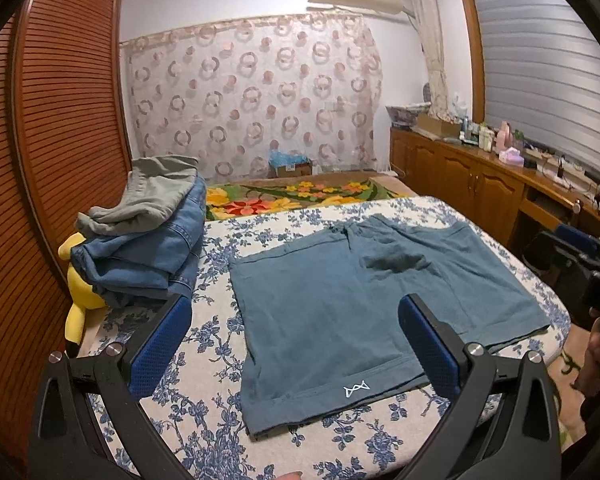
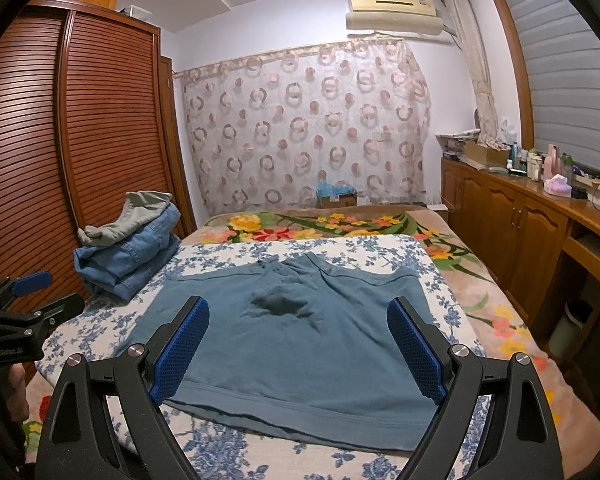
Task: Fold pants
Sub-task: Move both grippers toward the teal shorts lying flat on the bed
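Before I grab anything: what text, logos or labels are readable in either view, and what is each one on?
White zigzag logo mark, no letters: on the near hem of the blue shorts.
Pale print on the left gripper's body in the right wrist view: too blurred to read.
Pale letters on the right gripper in the left wrist view: cut off, unreadable.
Label on the air conditioner: too small.
Sticker on the cardboard box: too small.

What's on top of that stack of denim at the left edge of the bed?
A crumpled grey-green garment lies on top of the folded denim stack. A yellow plush toy shows beside the stack's base; how far it extends beneath is hidden. The layers inside the stack are covered.
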Tool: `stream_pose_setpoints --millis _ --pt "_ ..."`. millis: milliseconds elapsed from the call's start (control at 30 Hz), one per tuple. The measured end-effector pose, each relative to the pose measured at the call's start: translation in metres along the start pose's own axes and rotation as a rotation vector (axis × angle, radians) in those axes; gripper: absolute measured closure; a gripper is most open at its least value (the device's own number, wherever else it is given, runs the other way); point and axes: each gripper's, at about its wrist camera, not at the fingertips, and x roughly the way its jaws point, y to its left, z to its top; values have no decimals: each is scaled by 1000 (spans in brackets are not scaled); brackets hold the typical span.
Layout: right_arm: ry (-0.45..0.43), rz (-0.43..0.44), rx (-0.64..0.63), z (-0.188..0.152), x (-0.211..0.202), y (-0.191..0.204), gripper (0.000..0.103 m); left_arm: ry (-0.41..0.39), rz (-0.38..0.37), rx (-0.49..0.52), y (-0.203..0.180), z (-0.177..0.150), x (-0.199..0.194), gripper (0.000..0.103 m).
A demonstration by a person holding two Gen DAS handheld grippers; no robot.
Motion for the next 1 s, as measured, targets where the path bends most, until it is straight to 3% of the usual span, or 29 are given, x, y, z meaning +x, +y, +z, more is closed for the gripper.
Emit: stream_pose_setpoints --millis 700,833,1000 --pt "67 -47 -40 7 26 -12 11 118 -94 36 -2 -2 71 0" --pt "86 -1 -4 17 35 -23 12 134 -124 42 -7 -2 85 0" --pt "106 -16 -19 25 47 -33 15 162 -151 51 -15 3 98 0"
